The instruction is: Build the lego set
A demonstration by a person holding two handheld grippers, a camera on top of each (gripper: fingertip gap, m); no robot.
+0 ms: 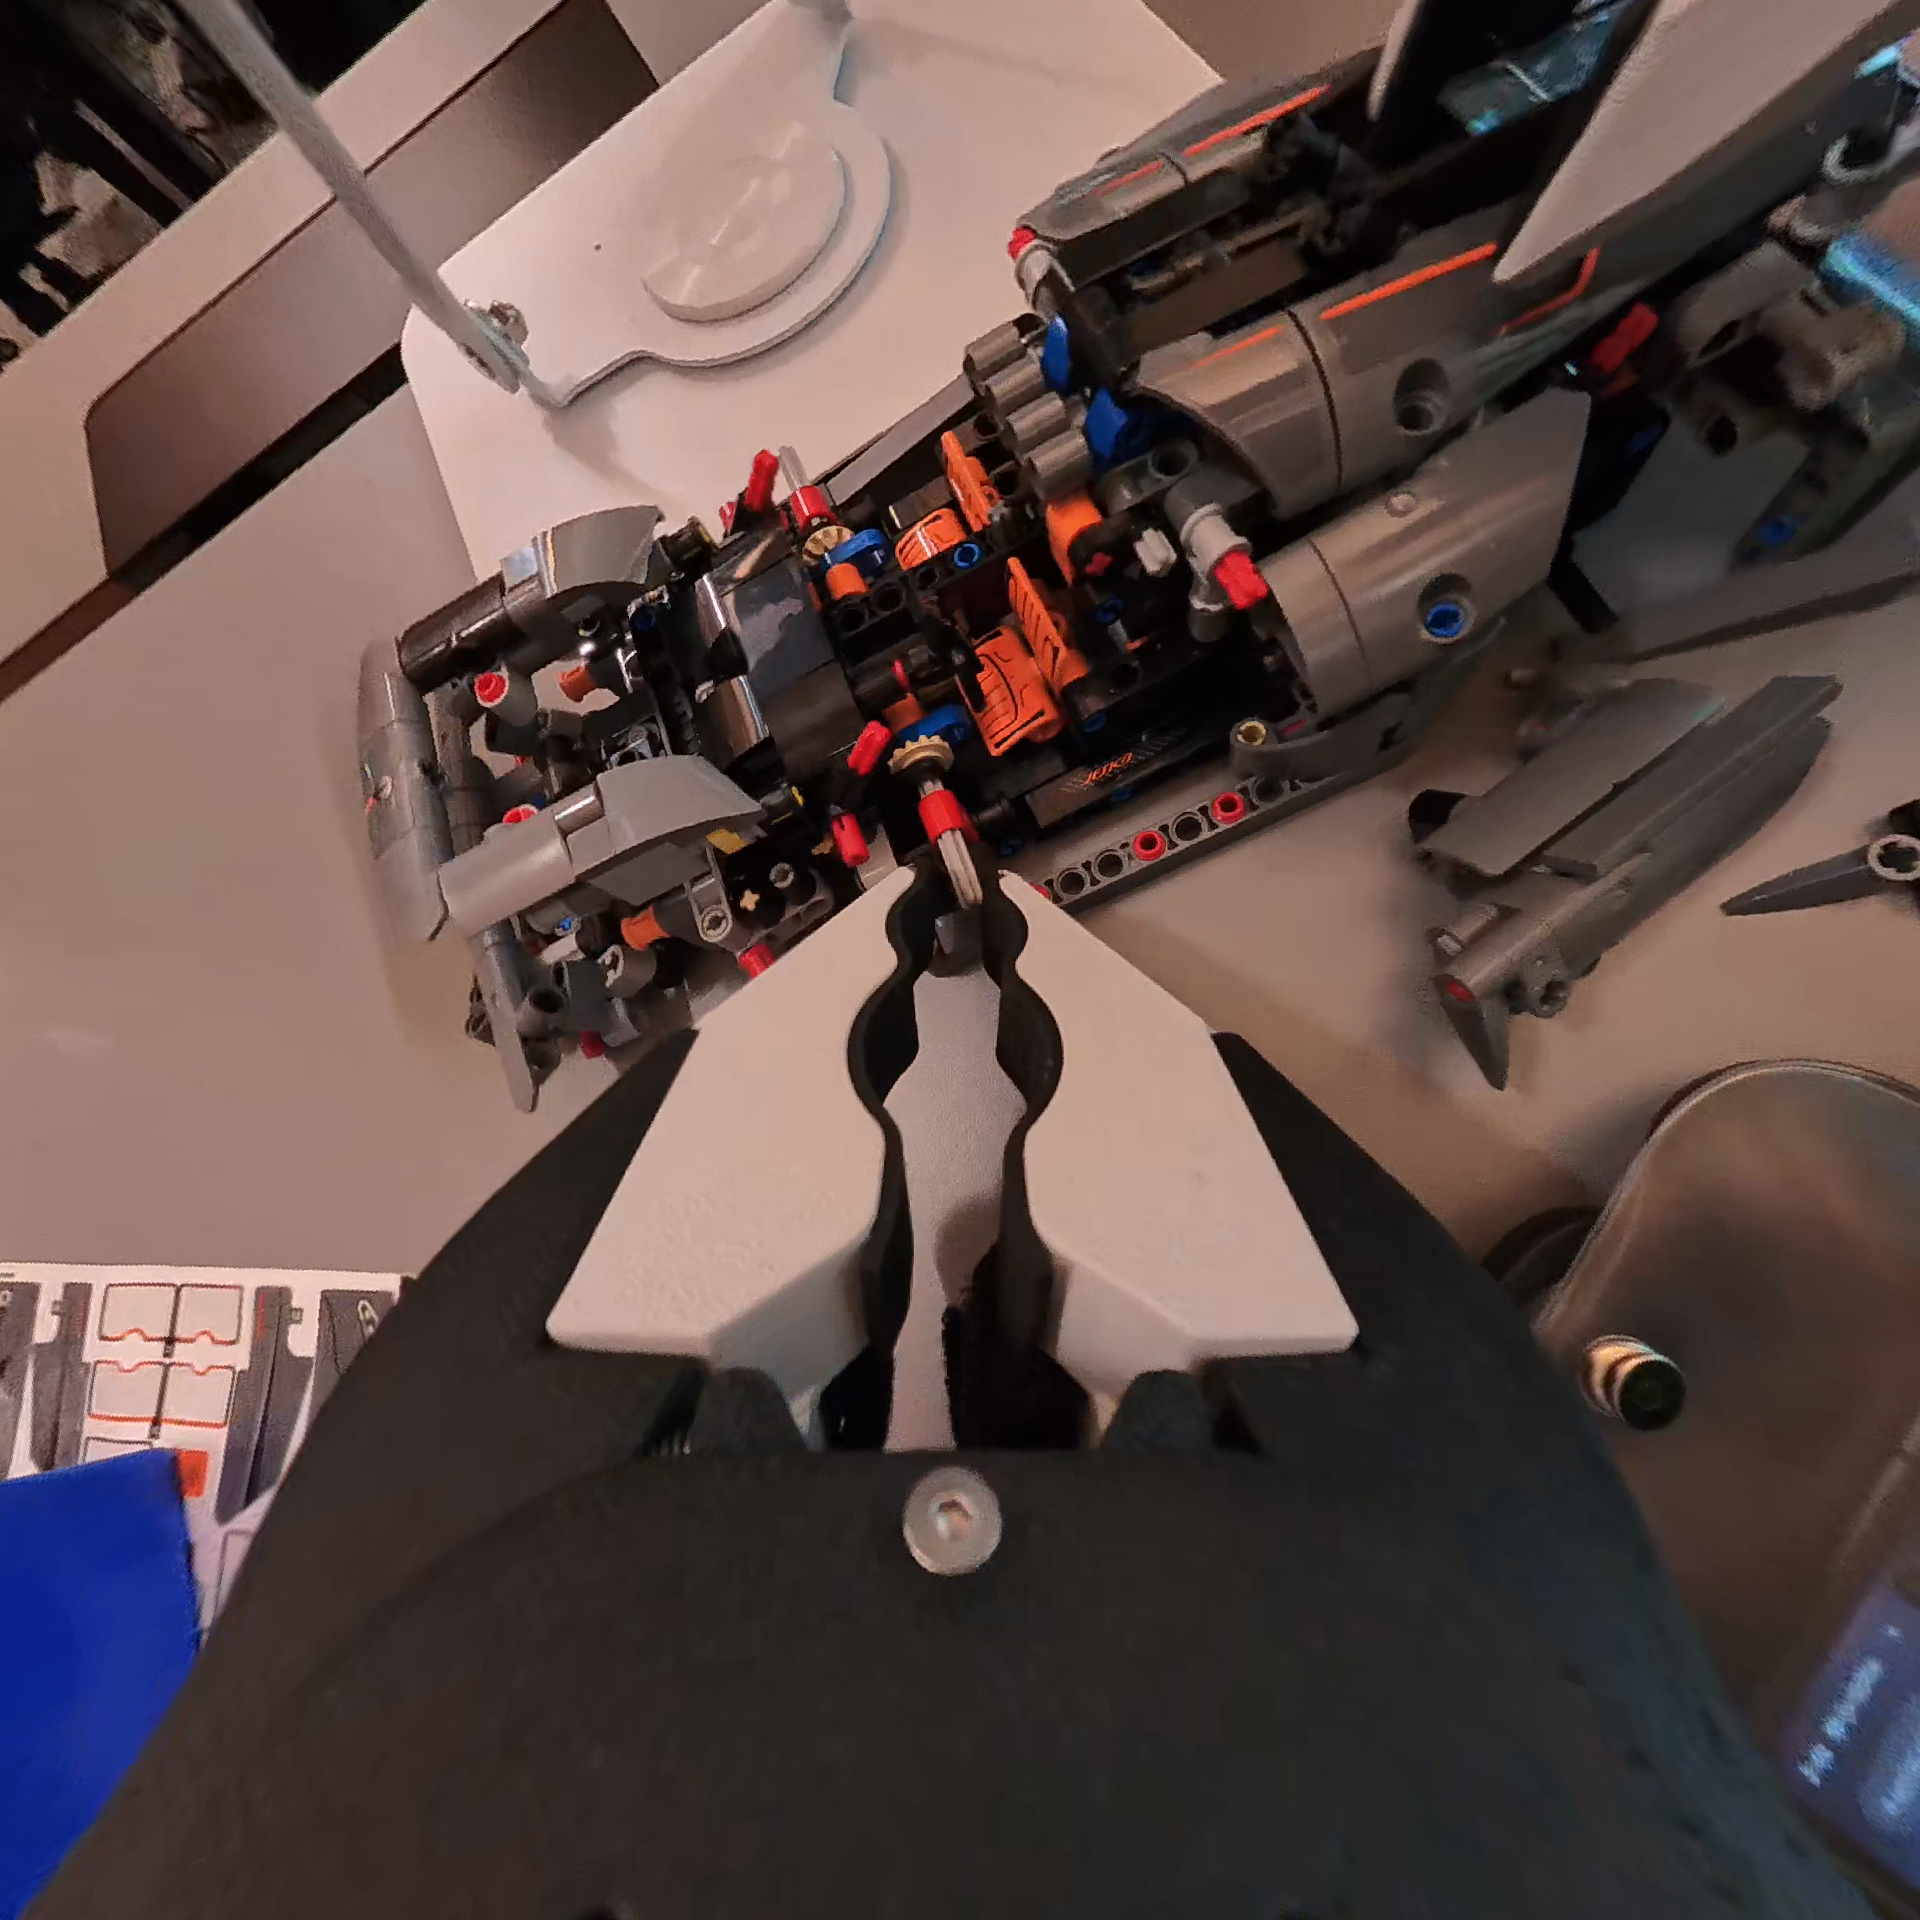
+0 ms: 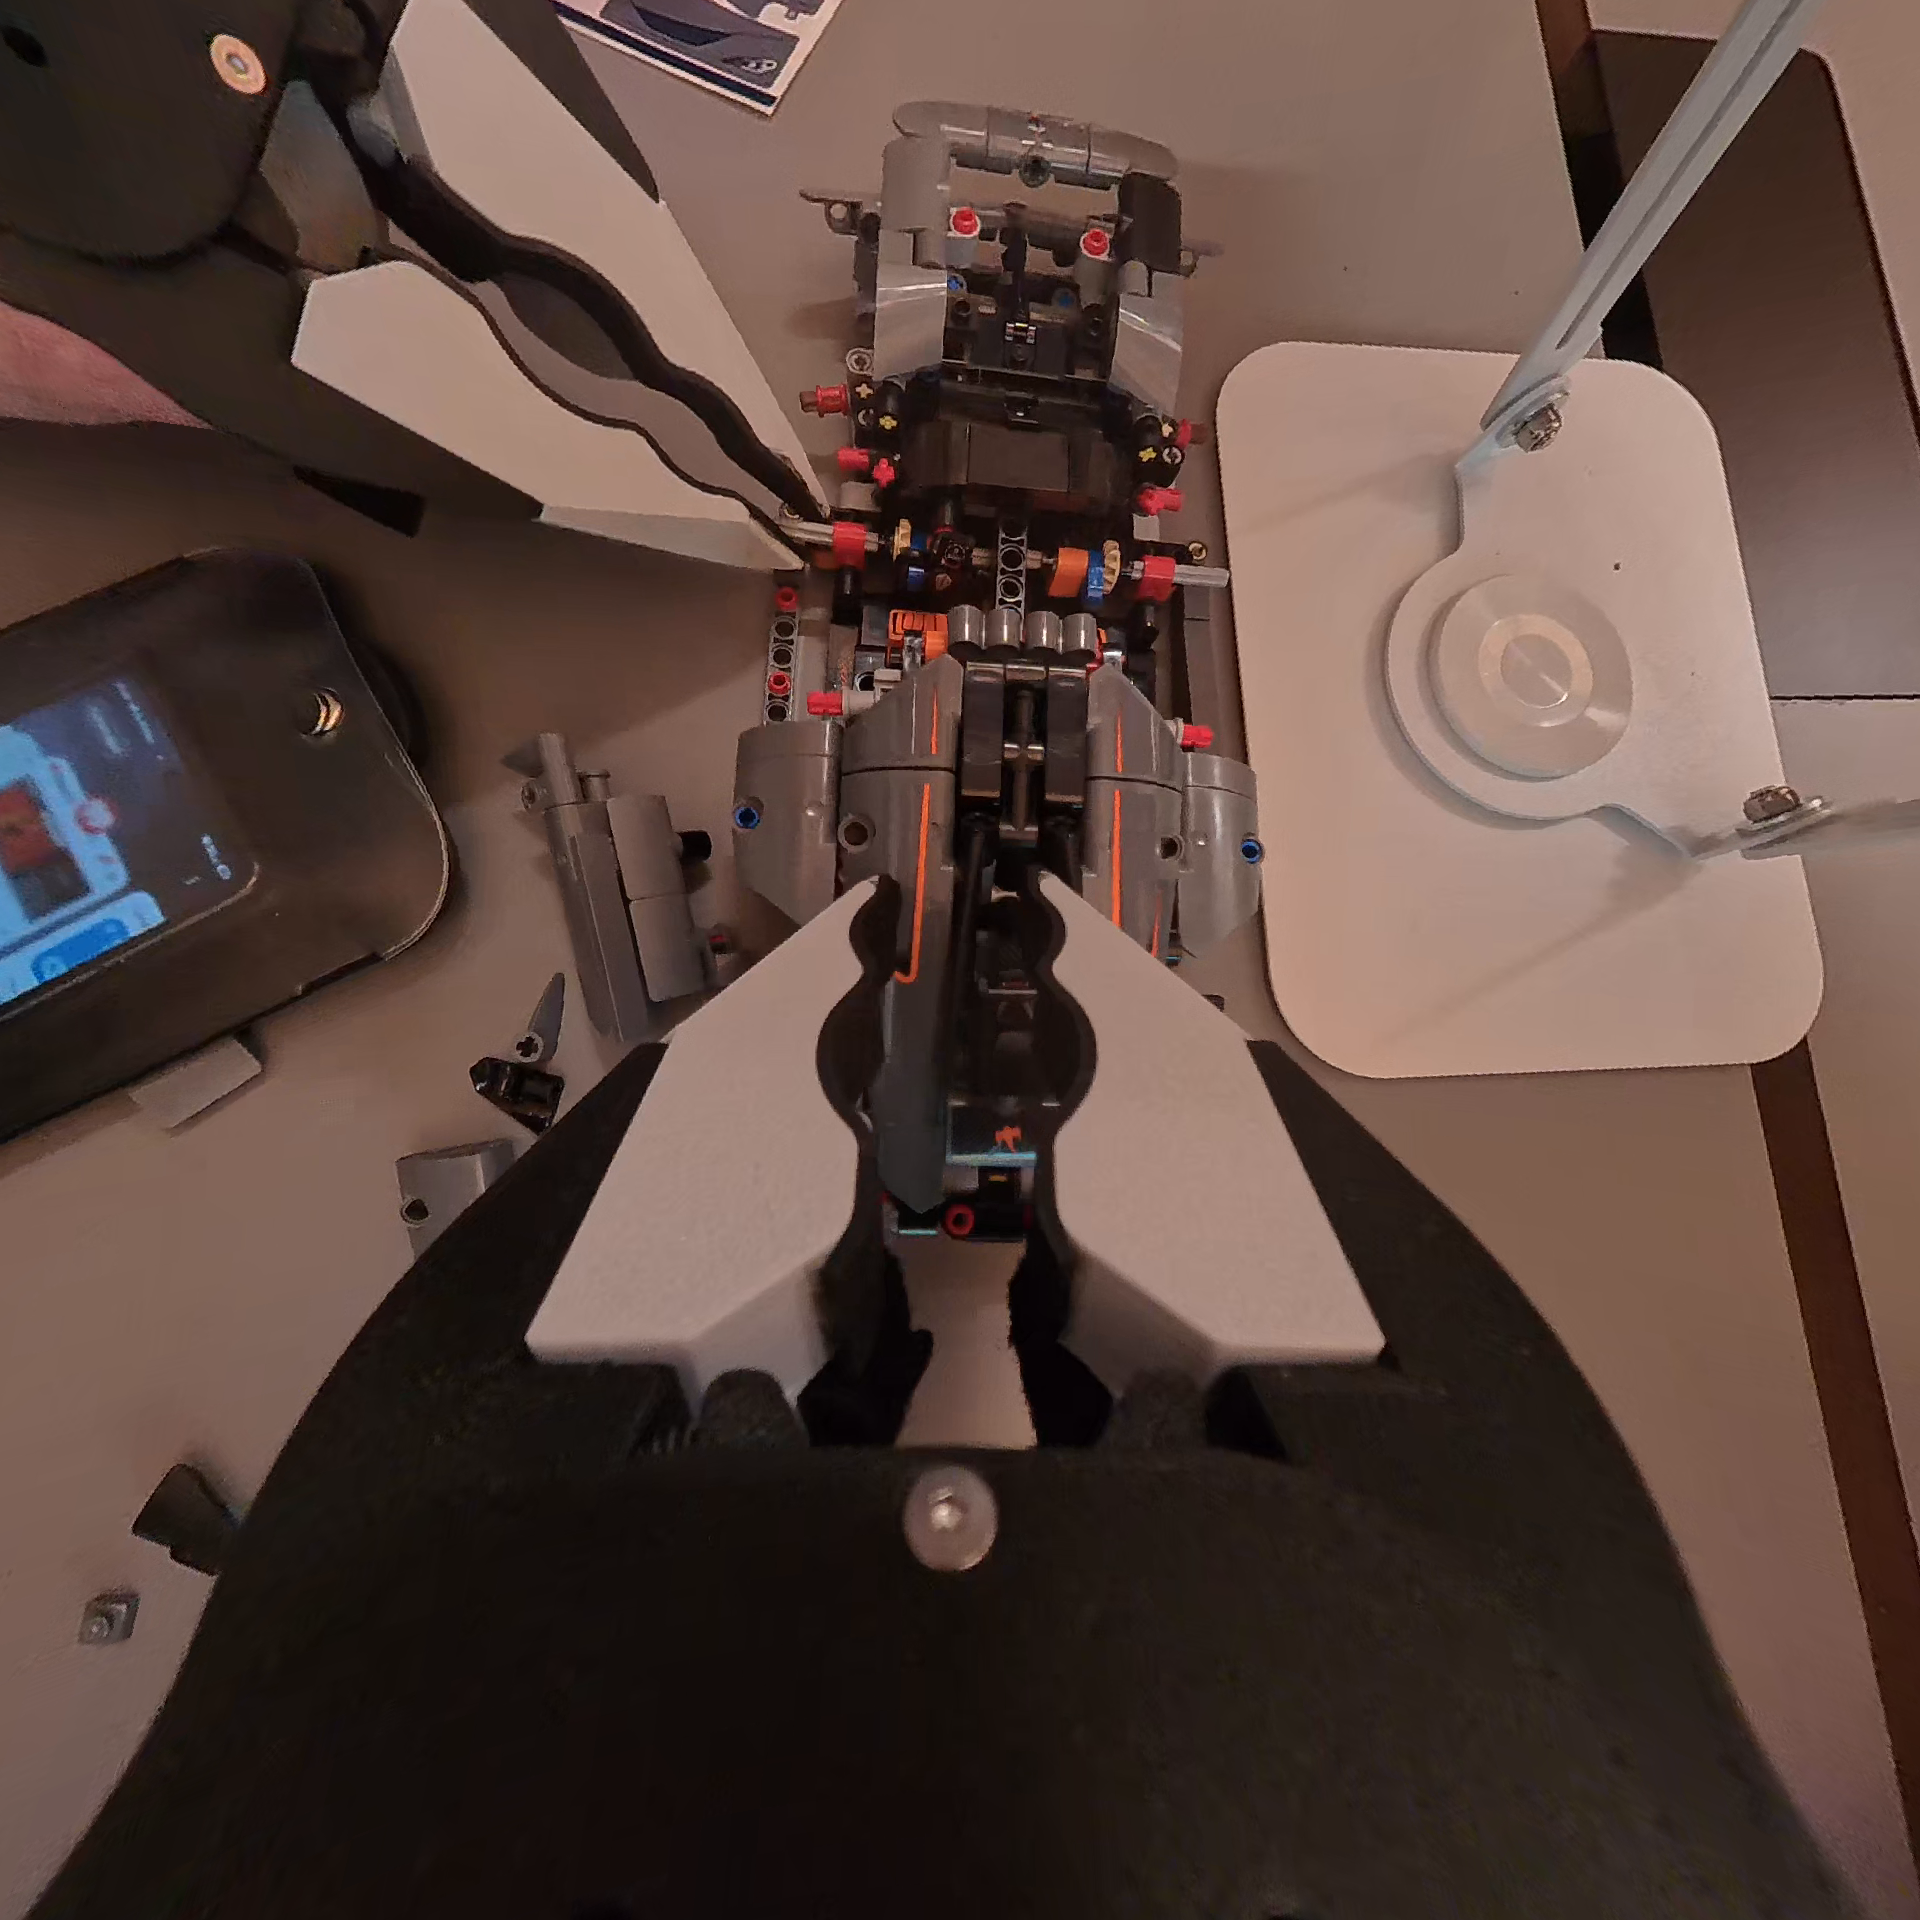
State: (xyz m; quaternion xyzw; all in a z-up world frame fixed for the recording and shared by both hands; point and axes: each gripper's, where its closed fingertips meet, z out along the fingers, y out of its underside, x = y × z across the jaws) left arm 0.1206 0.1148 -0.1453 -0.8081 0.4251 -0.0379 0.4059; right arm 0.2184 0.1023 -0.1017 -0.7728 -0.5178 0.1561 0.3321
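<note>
A grey, black and orange Lego car model (image 1: 1351, 457) lies on the table and also shows lengthwise in the right wrist view (image 2: 1018, 447). A light grey axle (image 1: 961, 868) with a red bush sticks out of its side. My left gripper (image 1: 958, 899) is shut on the end of that axle. In the right wrist view the left gripper (image 2: 805, 520) reaches in from the upper left onto the same axle (image 2: 821, 533). My right gripper (image 2: 961, 894) is closed around the model's narrow rear section, one finger on each side.
A white stand base (image 2: 1507, 727) with metal struts sits right beside the model. A phone (image 2: 156, 831) lies on the other side. A loose grey panel assembly (image 2: 623, 883), small loose parts (image 2: 520, 1081) and a printed sheet (image 1: 156, 1351) lie on the table. Some 11 centimetres of space lies between my two pairs of fingers. Both grippers' tips are roughly 15 centimetres from the phone (image 2: 156, 831).
</note>
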